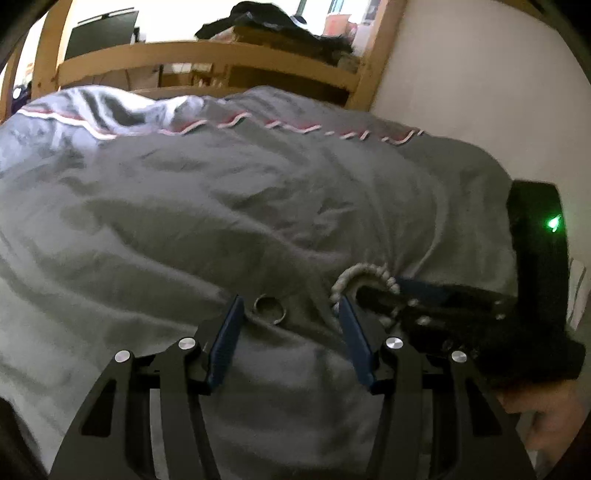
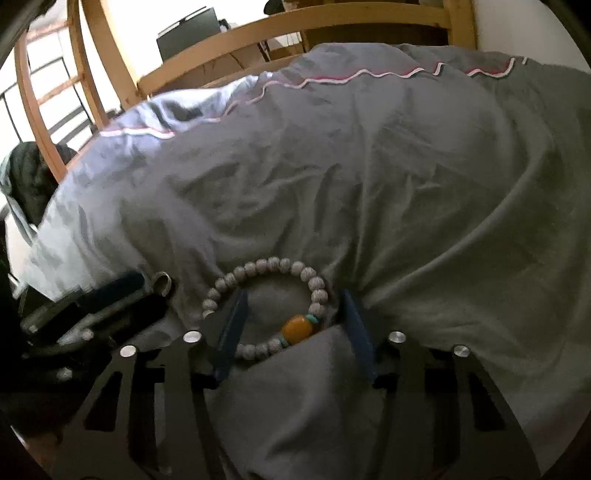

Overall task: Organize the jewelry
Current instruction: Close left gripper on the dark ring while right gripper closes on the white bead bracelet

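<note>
A metal ring [image 1: 269,309] lies on the grey duvet [image 1: 221,221], just past my left gripper [image 1: 291,306], whose blue pads are open around it. A beaded bracelet [image 2: 273,295] with pale beads and an orange bead [image 2: 297,329] lies on the duvet [image 2: 369,184]. My right gripper [image 2: 295,306] is open, its pads either side of the bracelet's near part. The bracelet also shows in the left wrist view [image 1: 364,277], partly hidden by the right gripper. The ring also shows in the right wrist view [image 2: 162,283] by the left gripper's finger [image 2: 110,291].
A wooden bed frame [image 1: 207,59] runs along the far side, with dark clothes [image 1: 266,18] and a monitor [image 1: 101,33] beyond. A white wall [image 1: 461,92] stands at the right. The duvet has a red and white trim [image 1: 295,127].
</note>
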{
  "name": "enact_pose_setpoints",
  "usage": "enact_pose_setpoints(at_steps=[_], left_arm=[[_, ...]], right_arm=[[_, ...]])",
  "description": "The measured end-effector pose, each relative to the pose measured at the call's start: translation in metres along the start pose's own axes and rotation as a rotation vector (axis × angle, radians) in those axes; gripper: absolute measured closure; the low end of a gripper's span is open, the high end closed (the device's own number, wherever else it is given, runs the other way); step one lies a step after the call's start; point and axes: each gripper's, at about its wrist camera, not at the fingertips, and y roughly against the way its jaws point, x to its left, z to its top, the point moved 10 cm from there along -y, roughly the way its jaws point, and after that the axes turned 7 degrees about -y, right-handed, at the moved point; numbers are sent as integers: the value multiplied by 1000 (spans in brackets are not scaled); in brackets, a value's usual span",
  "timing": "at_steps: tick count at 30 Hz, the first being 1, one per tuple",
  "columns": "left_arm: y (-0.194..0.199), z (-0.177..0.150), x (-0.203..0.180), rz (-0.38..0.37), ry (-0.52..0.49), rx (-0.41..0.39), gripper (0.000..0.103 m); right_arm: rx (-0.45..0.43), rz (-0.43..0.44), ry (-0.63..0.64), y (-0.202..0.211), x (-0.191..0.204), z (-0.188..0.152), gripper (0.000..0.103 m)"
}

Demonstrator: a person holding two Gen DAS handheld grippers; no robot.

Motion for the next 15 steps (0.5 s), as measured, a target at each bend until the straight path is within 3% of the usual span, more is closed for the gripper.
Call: enact_pose_setpoints(at_steps=[2,3,5,8,15], left_arm=[[-1,0,-2,-7,-5,-2,54],[-1,-1,-2,-5,-6,3,57],[-6,-4,-1,11,-4,28,74],[-8,-8,0,9,10,46,87],[-3,-4,5,87,-4,27,85]], right_arm=[[-5,-28,-15,1,-7,-1,80],[-9,-23,-34,3,-11,-1,82],[-14,-12,-52,5,-13,-1,84],[-36,-27,-37,10,-11,0,88],[-122,19,-13,30,4,11,89]])
